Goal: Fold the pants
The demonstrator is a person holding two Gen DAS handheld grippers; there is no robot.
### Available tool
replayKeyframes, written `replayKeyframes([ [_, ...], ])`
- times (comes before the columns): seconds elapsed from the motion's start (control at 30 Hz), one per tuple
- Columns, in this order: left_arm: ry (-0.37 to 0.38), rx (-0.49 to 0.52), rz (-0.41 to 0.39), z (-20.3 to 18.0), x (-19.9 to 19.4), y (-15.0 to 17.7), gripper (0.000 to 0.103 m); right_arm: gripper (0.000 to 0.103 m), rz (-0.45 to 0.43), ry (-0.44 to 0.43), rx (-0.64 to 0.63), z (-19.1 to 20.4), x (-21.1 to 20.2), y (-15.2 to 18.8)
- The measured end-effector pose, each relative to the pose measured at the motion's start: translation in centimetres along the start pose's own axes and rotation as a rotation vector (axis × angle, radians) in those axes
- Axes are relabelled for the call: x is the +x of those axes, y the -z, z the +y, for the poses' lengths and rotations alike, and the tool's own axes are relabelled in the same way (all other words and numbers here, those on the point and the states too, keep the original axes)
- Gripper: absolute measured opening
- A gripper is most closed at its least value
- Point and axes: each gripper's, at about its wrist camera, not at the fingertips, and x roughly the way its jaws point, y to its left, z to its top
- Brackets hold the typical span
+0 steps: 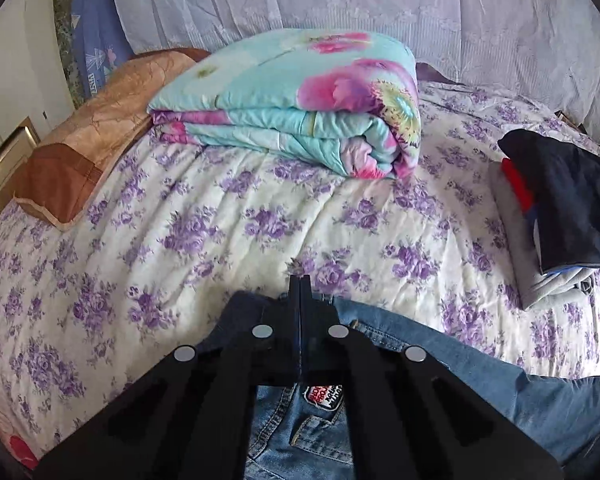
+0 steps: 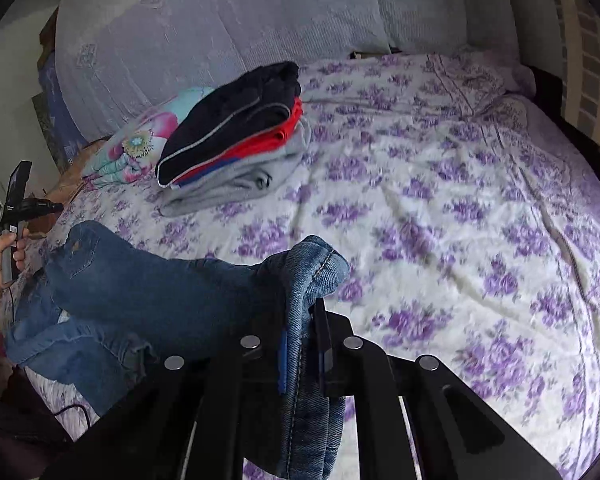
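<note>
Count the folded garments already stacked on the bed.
3, stacked in one pile near the curtain, right of the floral quilt: a navy piece on top, a red one beneath, a grey one at the bottom. More may be hidden between layers.

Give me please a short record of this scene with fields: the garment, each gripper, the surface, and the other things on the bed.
garment: blue jeans, partly lifted off the bed
left gripper: shut on the jeans near the waist
right gripper: shut on the jeans at a hemmed edge
surface: bed cover, white with purple flowers
folded stack: dark, red and grey clothes, lying behind the jeans
folded quilt: turquoise with pink flowers, near the curtain
pillow: brown, beside the quilt
</note>
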Motion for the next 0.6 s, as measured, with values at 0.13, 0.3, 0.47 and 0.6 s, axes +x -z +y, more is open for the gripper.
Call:
replayKeyframes([
  [0.13,-0.059,0.076,0.112,-0.7,3.8,0.7,0.037,0.011,0.027,0.019,-0.046,1.1,1.0,-1.9],
  [0.3,0.058,0.077,0.283,2.2,9.6,2.5,0.078,0.011,0.12,0.047,-0.031,0.0,3.2,1.1],
  [0.47,0.092,0.113,0.271,1.8,10.3,2.3,0.082,0.011,0.188,0.018,0.046,-1.8,4.6,3.9],
  [0.6,0.084,0.126,0.222,0.8,8.7,2.5,0.041,0.011,0.172,0.028,0.064,-1.8,4.8,4.5],
])
